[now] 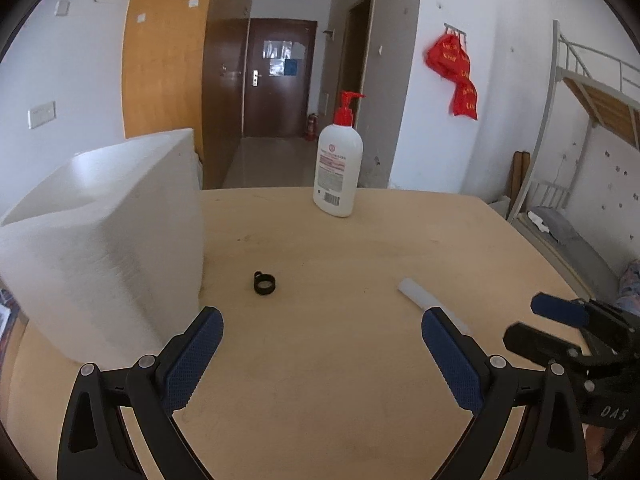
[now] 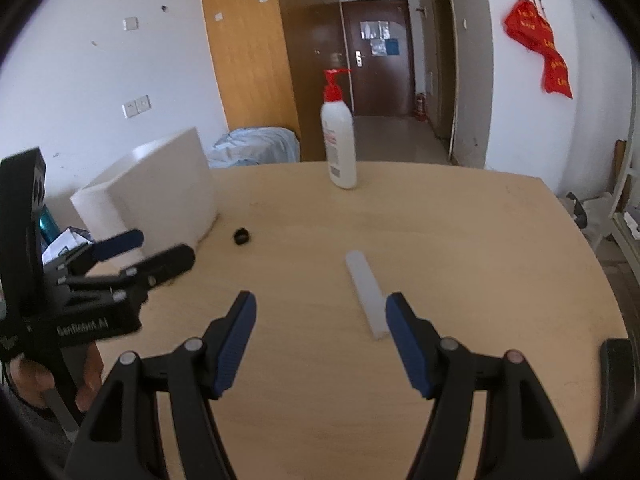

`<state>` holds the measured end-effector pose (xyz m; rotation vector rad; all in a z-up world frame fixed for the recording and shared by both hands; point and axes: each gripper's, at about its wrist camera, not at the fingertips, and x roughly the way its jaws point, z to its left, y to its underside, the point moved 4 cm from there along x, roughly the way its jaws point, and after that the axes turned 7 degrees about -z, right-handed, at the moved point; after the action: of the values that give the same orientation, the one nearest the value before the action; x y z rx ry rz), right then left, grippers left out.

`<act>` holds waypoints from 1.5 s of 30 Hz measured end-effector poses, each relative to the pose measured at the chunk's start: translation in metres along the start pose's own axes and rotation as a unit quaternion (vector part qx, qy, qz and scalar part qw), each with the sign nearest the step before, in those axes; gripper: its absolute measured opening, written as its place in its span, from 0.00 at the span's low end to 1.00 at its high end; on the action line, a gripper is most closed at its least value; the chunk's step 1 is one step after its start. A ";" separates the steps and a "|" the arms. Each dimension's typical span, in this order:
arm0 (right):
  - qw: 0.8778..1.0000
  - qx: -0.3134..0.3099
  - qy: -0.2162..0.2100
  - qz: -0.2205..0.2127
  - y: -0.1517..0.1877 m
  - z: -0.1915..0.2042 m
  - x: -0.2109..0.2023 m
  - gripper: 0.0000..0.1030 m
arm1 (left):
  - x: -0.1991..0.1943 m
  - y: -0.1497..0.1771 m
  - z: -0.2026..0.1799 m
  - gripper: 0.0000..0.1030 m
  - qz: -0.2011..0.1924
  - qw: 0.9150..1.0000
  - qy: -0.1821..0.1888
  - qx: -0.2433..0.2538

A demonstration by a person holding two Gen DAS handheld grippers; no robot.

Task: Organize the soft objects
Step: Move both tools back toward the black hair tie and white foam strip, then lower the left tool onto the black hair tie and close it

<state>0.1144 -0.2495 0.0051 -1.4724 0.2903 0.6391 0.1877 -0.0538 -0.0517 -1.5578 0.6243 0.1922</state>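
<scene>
1. While both tools hover above the pale wooden tabletop [image 1: 320, 360] with nothing between their pads, the step in hand reads as an approach: no object is gripped yet, and the sorting is judged to be at its very start.
2. Left gripper [image 1: 322, 344]: jaws stand wide apart and empty, aimed down and forward at the table. The small black ring-shaped band [image 1: 264, 282] lies ahead of it on bare wood, just beside the large white foam box [image 1: 104, 240] at the left.
3. Right gripper [image 2: 320, 330]: jaws likewise apart and empty, pitched downward. The translucent white flat strip [image 2: 366, 292] lies on the table, its near end just inside the right-hand blue pad, not clamped.
4. Standing upright near the far edge, well apart from both tools, is the white pump bottle with red dispenser [image 1: 338, 164]; whether it counts among the soft objects cannot be told.
5. Judged next move: each tool lowers further, centres its item between the pads, then closes. The strip lies flat and thin, so the right jaws probably need to straddle its width squarely; the foam box is the likely destination.
6. Beneath the left tool in the right wrist view, part of a person's hand [image 2: 90, 384] is visible.
</scene>
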 end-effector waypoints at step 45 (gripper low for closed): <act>0.999 0.018 -0.009 0.040 0.019 -0.029 0.054 0.69 | 0.101 0.007 0.035 0.90 0.057 0.992 -0.111 0.011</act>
<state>0.1530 -0.2668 -0.0429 -1.4246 0.3466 0.7087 0.2774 -0.0470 -0.1102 -1.4555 0.5388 0.4376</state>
